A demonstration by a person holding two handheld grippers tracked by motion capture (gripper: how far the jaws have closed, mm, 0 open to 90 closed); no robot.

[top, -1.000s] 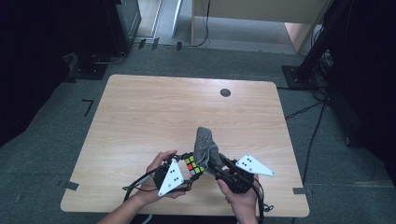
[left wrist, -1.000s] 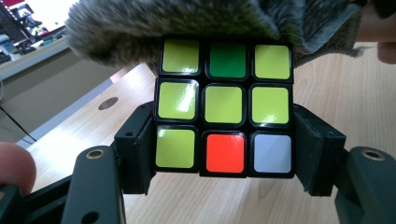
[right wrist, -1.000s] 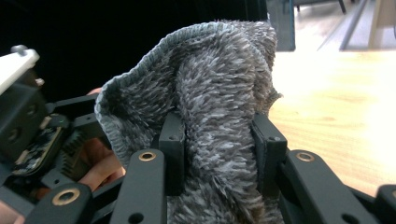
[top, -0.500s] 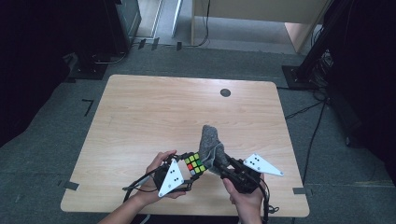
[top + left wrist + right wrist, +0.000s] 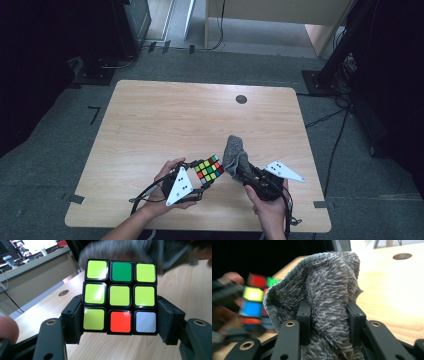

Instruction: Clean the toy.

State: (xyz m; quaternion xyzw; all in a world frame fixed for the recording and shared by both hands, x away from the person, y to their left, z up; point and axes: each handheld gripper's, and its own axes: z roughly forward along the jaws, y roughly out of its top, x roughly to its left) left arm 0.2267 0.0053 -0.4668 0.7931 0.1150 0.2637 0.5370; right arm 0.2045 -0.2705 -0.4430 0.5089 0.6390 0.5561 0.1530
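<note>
no text, label, brand or number can be read anywhere, neither on the cube nor on the cloth.

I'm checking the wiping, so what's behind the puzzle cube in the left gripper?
Behind the puzzle cube is the grey fluffy cloth, blurred, with the wooden table beyond it. The cube's rear face is hidden.

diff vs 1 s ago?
Right tongs with the cloth slid right, off the cube, and now sit beside it. Left tongs kept their grip on the cube, in place; the right kept theirs on the cloth.
</note>
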